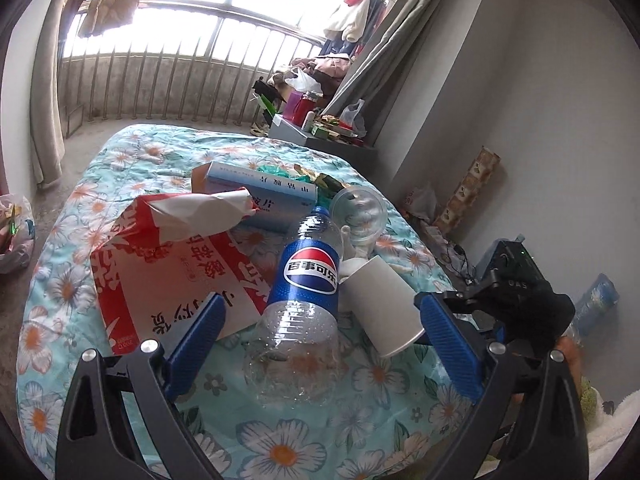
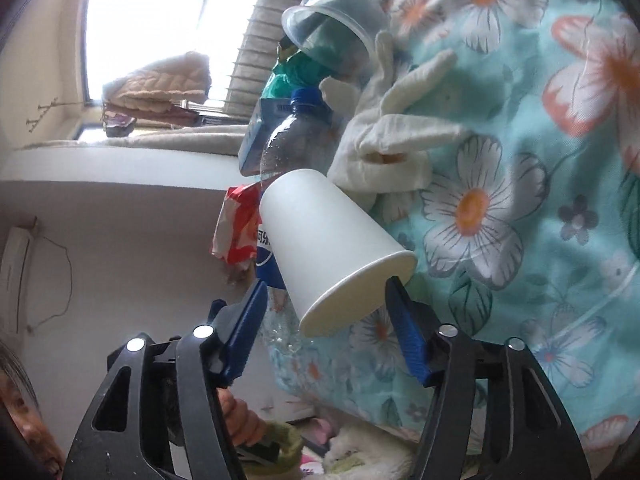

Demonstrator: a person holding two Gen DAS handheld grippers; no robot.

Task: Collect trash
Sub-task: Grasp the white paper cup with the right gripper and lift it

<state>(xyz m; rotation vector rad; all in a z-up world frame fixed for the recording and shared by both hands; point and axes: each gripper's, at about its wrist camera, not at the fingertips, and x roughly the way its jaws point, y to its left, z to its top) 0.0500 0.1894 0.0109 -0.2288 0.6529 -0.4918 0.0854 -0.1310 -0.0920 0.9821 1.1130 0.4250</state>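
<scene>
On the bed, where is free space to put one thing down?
Bare quilt lies past the blue box, toward the window, and in front of the Pepsi bottle. It is crowded around the bottle, paper cup, clear cup and red carton.

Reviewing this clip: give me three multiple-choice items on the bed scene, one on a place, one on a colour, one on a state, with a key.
1. Where does the white paper cup lie?
A. Beside the clear plastic Pepsi bottle, on the floral quilt
B. On the floor
C. Inside the red-and-white carton

2. What colour is the bottle's cap?
A. Red
B. Blue
C. White

3. How does the right gripper stand?
A. Shut on the cup
B. Shut on nothing
C. Open, at the cup's rim

Key: 1 A, the cup lies tipped over against the bottle; 2 B, the cap shows blue; 3 C, its blue fingers stand apart.
</scene>
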